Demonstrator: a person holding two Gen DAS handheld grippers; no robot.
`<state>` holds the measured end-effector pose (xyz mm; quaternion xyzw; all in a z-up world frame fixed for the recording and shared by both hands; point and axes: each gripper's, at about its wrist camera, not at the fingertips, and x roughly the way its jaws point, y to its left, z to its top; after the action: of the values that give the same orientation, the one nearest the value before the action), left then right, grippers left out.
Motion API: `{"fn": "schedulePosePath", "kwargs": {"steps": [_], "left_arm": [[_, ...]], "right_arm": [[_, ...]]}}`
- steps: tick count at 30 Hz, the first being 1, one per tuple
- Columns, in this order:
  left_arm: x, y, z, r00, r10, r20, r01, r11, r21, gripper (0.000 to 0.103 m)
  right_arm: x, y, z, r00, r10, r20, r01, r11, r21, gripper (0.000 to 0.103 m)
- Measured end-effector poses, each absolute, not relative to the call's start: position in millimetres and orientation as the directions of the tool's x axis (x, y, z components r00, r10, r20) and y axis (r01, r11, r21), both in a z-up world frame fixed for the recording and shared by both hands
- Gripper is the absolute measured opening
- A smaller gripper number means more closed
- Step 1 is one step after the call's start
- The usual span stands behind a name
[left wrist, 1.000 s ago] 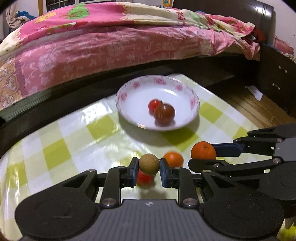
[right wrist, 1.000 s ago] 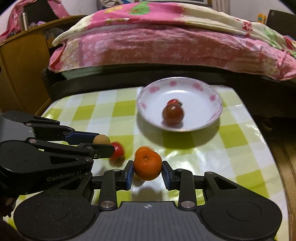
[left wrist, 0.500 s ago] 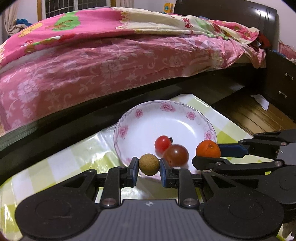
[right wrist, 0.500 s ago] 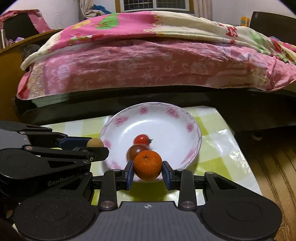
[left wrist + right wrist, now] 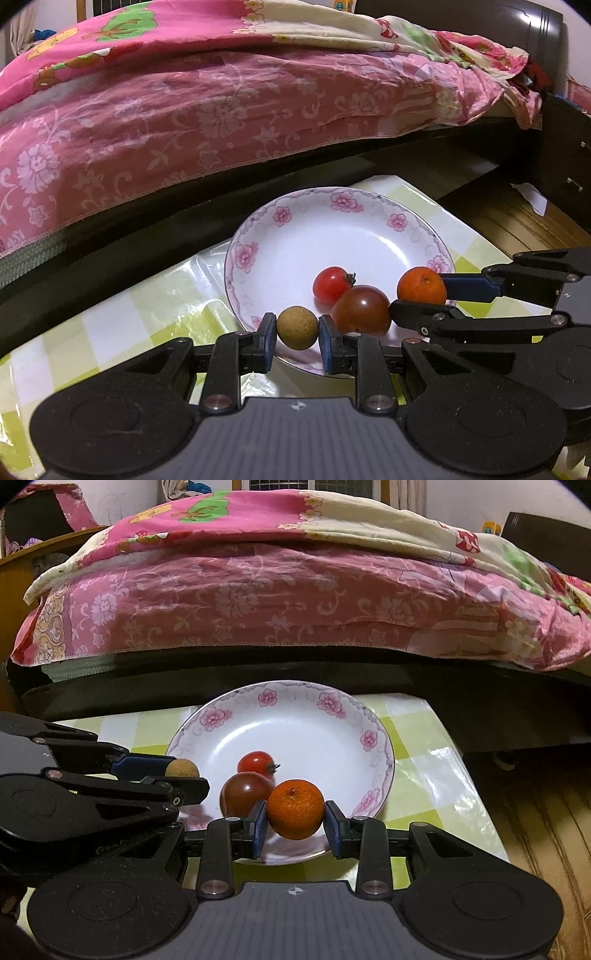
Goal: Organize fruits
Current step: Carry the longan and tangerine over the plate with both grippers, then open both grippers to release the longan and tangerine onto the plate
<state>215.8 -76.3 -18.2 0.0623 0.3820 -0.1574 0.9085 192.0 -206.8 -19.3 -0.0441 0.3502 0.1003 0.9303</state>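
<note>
I see the plate's (image 5: 380, 746) far half bare and open to reach. Near its front, a red tomato (image 5: 256, 761) and a dark tomato (image 5: 243, 794) crowd the middle. Behind the plate, the bed (image 5: 295, 609) walls off the bench (image 5: 424, 775).

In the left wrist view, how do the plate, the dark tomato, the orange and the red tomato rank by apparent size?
1. plate
2. dark tomato
3. orange
4. red tomato

The orange is held nearer the camera, so its rank is unsure.

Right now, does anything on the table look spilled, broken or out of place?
Nothing stands out. The plate sits flat with two tomatoes inside. The left gripper holds a brown fruit; the right gripper holds an orange over it.
</note>
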Motion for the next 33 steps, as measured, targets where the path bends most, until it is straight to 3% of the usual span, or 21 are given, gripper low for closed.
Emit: {"fn": "schedulePosePath", "kwargs": {"steps": [33], "left_arm": [[194.6, -75.7, 7.8, 0.701, -0.208, -0.682, 0.316, 0.948, 0.035, 0.037]], "right_arm": [[184.2, -214.5, -5.4, 0.776, 0.147, -0.613, -0.168, 0.985, 0.023, 0.037]]}}
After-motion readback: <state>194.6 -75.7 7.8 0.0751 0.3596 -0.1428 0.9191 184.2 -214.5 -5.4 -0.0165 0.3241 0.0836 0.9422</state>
